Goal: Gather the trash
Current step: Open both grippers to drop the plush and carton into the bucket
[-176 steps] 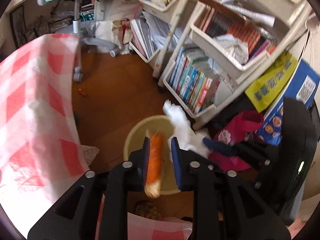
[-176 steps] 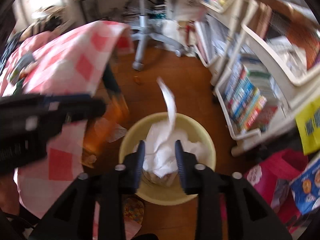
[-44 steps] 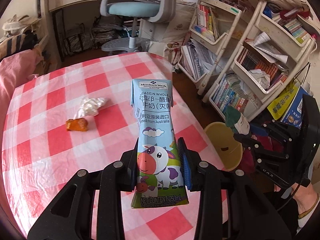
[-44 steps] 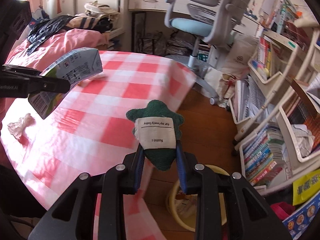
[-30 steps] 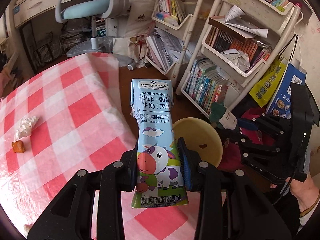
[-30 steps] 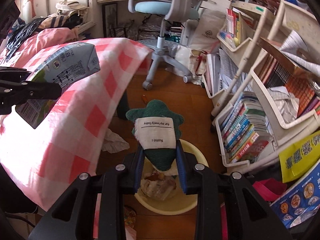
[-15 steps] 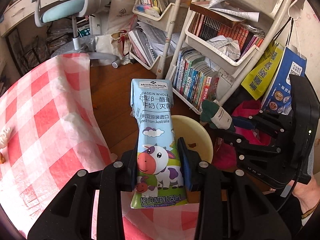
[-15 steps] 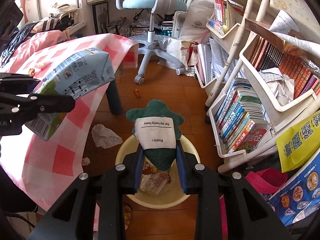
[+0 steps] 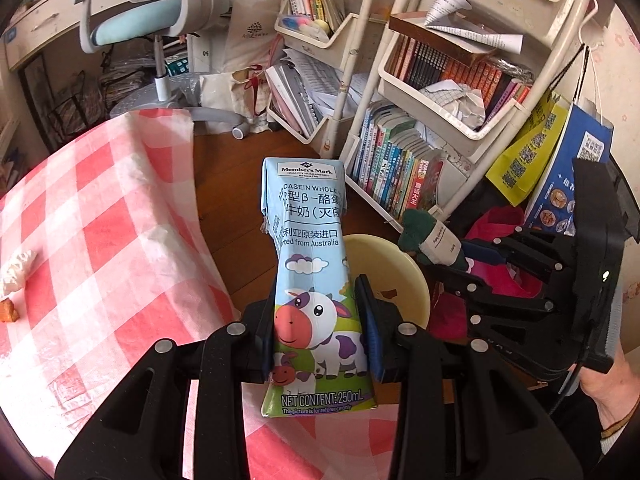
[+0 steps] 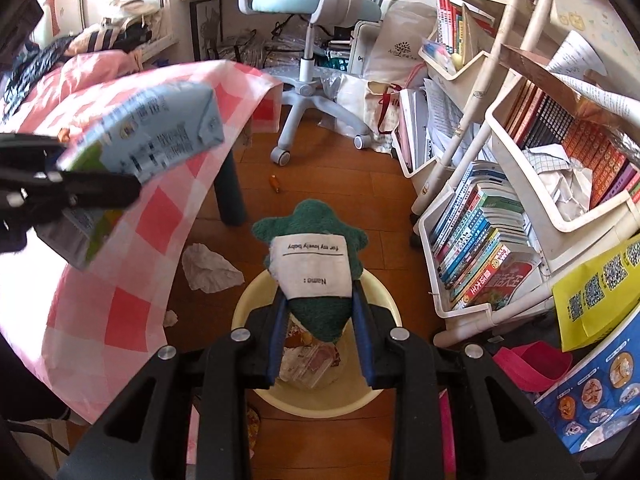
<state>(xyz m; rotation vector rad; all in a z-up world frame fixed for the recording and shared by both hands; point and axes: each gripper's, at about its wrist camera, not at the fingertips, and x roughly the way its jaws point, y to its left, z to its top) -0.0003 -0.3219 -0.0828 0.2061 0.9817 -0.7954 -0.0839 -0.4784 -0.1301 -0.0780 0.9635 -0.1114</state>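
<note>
The milk carton (image 9: 316, 280) is standing upright between the pads of the left hand-held gripper (image 9: 318, 330), which is clamping its lower half, above the edge of the red-checked counter (image 9: 100, 220). The green felt piece with a white name label (image 10: 316, 264) is being gripped by the right hand-held gripper (image 10: 318, 336), directly over the yellow bin (image 10: 312, 400), which is sitting on the wooden floor (image 10: 340, 184) and already holding wrappers. A crumpled tissue (image 10: 210, 268) is lying on the floor beside the bin. A white book cart (image 10: 520, 208) is standing to the right.
</note>
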